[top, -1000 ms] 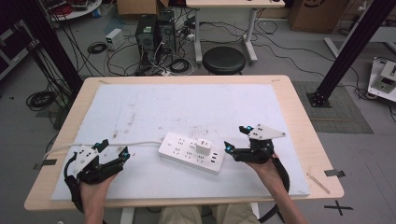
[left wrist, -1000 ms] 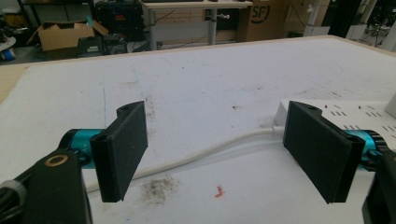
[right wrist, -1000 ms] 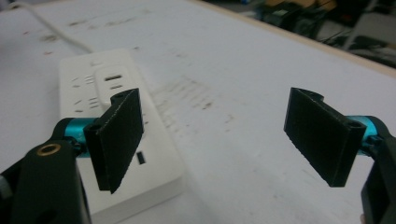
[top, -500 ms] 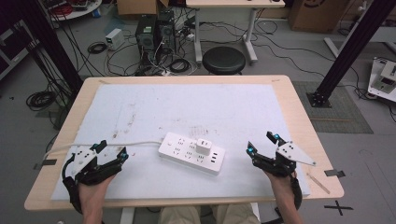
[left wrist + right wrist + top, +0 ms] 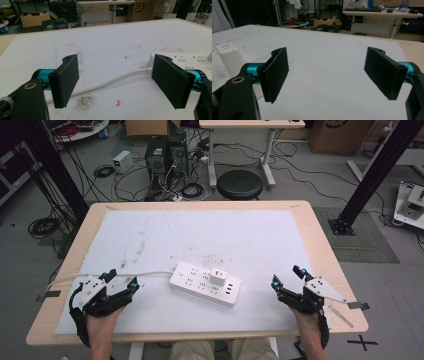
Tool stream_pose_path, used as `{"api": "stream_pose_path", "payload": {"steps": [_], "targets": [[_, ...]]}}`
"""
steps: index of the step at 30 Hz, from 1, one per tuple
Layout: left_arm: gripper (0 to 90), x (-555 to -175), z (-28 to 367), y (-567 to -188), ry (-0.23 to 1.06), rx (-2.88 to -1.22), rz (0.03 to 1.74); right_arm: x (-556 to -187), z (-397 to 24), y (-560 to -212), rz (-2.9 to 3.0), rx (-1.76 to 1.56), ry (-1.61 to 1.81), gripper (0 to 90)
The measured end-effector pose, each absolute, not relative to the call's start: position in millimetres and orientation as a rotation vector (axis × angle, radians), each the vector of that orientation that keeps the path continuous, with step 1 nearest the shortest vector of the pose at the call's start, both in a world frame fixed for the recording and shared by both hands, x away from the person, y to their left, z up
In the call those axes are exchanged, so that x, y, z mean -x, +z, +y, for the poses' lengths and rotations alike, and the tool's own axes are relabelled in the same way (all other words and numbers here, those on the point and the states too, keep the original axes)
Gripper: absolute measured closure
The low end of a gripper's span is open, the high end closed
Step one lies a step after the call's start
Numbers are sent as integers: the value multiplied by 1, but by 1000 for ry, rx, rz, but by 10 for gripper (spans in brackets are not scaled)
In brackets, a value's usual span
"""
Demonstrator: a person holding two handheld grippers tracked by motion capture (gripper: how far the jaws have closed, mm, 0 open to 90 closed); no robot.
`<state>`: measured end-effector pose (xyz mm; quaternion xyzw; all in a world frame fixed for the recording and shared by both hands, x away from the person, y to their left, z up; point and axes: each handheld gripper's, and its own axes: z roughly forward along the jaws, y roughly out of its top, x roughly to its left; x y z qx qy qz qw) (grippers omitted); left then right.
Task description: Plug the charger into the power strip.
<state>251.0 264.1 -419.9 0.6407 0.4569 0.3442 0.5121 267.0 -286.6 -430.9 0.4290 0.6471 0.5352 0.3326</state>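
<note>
A white power strip [image 5: 205, 283] lies near the middle front of the white mat, with a white charger block [image 5: 217, 276] plugged into its top. Its white cable [image 5: 130, 274] runs left off the table and passes between the jaws in the left gripper view [image 5: 112, 80]. My left gripper [image 5: 120, 280] rests at the front left, open and empty, left of the strip [image 5: 185, 60]. My right gripper [image 5: 287, 277] sits at the front right, open and empty, clear of the strip. The charger block [image 5: 229, 57] shows at the left of the right gripper view.
The white mat [image 5: 200, 235] covers most of the wooden table [image 5: 320, 250]. A black stool [image 5: 240, 184], computer towers [image 5: 165, 152] and floor cables stand beyond the far edge. A black frame post [image 5: 372, 175] rises at the right.
My right gripper has pulled away from the power strip, moving right and toward the front right corner, with its jaws open. The left gripper has stayed put.
</note>
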Motion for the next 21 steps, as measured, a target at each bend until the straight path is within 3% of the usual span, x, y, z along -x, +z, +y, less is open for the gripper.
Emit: {"api": "stream_pose_path", "payload": {"steps": [21], "targets": [[220, -253, 262, -419, 827, -1541, 1087, -269, -290, -432, 1709, -1137, 1398, 205]]}}
